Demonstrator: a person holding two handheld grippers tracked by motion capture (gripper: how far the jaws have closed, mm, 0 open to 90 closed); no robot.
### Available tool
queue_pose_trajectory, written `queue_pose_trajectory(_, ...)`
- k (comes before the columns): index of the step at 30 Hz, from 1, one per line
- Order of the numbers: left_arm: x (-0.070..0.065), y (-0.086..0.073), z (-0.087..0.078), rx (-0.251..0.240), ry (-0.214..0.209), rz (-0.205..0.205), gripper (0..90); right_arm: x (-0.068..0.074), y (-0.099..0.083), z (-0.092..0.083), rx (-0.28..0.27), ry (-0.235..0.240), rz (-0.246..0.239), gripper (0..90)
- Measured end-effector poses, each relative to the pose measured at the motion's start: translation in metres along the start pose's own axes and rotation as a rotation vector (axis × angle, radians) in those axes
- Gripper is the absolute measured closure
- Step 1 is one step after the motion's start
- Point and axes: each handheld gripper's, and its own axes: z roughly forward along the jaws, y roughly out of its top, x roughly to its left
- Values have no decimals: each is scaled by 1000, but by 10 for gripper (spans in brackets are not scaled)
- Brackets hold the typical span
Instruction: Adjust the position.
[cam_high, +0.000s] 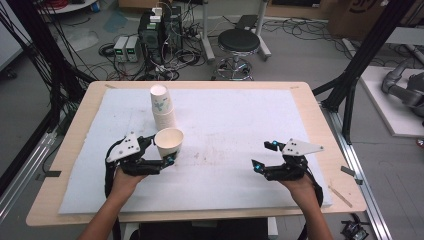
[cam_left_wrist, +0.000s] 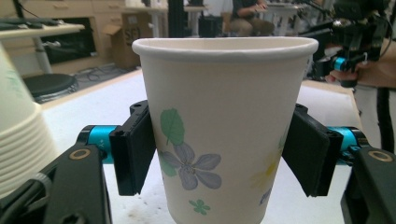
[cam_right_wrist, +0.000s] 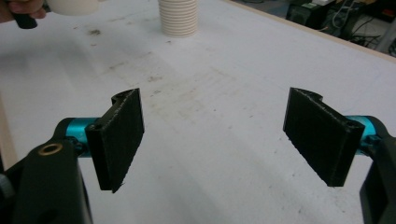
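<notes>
Our left claw (cam_left_wrist: 219, 158) brackets a flowered paper cup (cam_left_wrist: 224, 126), pads barely at its sides; we cannot tell if they press. Our right claw (cam_right_wrist: 215, 140) gapes, spread above the white surface (cam_right_wrist: 224, 93).

left tool (cam_high: 159, 150) level with its pads spread slightly, right tool (cam_high: 265, 156) level and gaping wide.

My wooden table (cam_high: 80, 125) carries a white foam sheet (cam_high: 235, 130) covering nearly all of its top. On that sheet a stack of paper cups (cam_high: 162, 107) stands upright, with a single paper cup (cam_high: 169, 142) just beside it.
</notes>
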Motion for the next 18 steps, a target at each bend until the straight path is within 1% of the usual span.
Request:
queue_pose_trajectory(1, 1, 0, -2, -7, 5, 2, 312, -1, 0, 0, -3, -2, 9, 207)
queue_pose_trajectory(3, 1, -2, -5, -15, 17, 7, 310, -3, -1, -1, -12, -21, 15, 207)
queue_pose_trajectory(5, 1, -3, -6, -21, 22, 11, 309, -3, -1, -1, -21, -24, 25, 207)
queue_pose_trajectory(8, 3, -3, -7, -26, 27, 10, 309, -3, -2, 1, -16, -29, 18, 207)
queue_pose_trajectory(11, 4, -5, -7, -24, 34, 1, 308, -3, -3, 3, -5, -29, 21, 207)
queue_pose_trajectory(12, 5, -5, -7, -22, 34, -3, 308, -3, -3, 3, -2, -29, 14, 207)
queue_pose_trajectory(16, 5, -7, -7, -16, 43, -5, 305, -2, -2, 3, -6, -28, 9, 207)
queue_pose_trajectory(18, 6, -7, -7, -16, 48, -6, 303, -2, -2, 2, -8, -28, 14, 207)
